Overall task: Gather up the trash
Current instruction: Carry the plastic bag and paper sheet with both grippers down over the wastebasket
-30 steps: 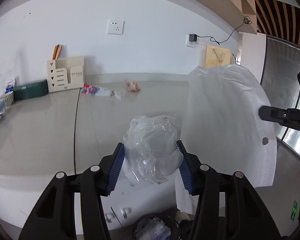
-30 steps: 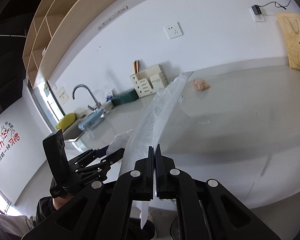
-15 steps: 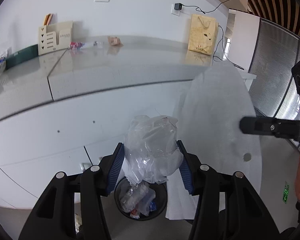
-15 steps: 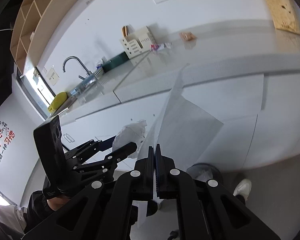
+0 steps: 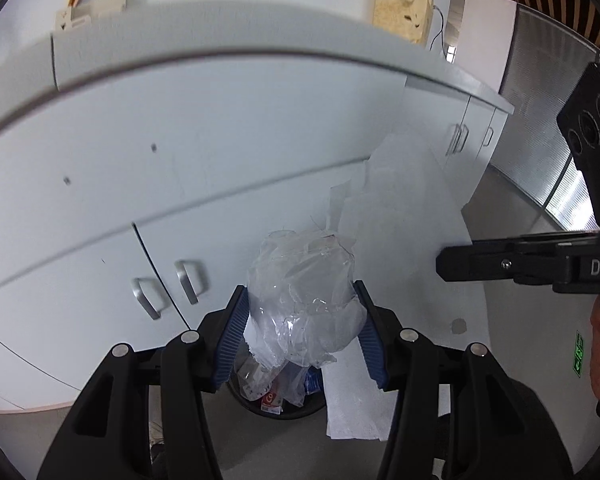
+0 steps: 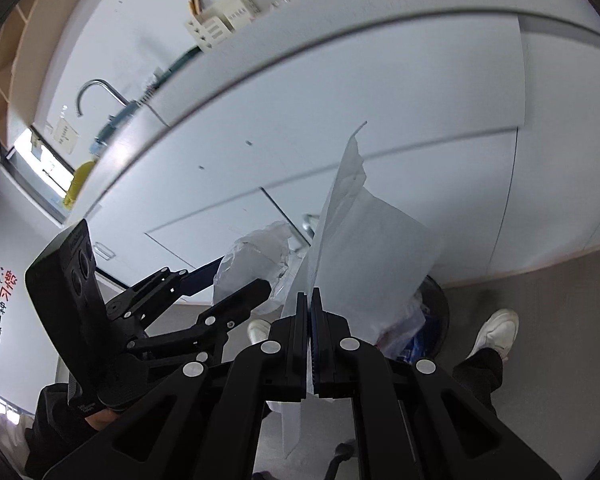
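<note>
My left gripper is shut on a crumpled clear plastic bag and holds it right above a black trash bin on the floor. The bin holds several wrappers and plastic pieces. My right gripper is shut on a white foam sheet that hangs beside the bag; the sheet also shows in the left wrist view, with its lower end by the bin. The bag also shows in the right wrist view, and the bin's rim sits behind the sheet.
White cabinet doors with metal handles stand just behind the bin under the grey counter edge. A faucet and a desk organizer stand on the counter. The person's white shoe is on the grey floor.
Both grippers have dropped from counter height to below the counter edge. The plastic bag now hangs closer over the bin and the foam sheet has come down with it.
</note>
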Action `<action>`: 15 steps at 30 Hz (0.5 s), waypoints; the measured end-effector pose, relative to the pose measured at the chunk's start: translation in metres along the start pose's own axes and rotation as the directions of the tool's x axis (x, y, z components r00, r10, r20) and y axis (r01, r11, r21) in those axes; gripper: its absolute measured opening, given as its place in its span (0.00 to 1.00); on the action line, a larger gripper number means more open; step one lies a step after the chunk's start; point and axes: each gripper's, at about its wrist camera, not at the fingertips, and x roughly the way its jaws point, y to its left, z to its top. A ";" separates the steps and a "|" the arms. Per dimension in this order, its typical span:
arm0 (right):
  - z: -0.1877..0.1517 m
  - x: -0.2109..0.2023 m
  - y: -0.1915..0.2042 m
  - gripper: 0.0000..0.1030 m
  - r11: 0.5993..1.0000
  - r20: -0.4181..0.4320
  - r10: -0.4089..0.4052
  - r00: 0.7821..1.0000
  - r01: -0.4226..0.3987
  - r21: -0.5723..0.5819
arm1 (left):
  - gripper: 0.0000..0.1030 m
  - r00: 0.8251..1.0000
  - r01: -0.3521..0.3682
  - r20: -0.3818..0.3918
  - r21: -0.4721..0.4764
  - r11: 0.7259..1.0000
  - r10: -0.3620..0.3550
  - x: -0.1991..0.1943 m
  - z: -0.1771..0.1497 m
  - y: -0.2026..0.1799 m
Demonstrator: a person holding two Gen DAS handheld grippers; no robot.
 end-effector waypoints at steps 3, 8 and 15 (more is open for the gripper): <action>0.000 0.035 -0.017 0.06 1.000 -0.047 -0.010 0.999 0.011 0.020 | 0.50 0.999 0.016 -0.032 -0.018 1.000 -0.016 0.032 -0.015 0.009; -0.003 0.096 -0.048 0.06 0.998 -0.119 -0.006 0.993 0.014 0.066 | 0.51 0.994 0.026 -0.101 -0.056 0.998 -0.032 0.093 -0.040 0.022; -0.018 0.176 -0.088 0.06 0.991 -0.245 -0.035 0.969 0.065 0.116 | 0.50 0.975 0.006 -0.221 -0.091 0.996 -0.026 0.168 -0.076 0.039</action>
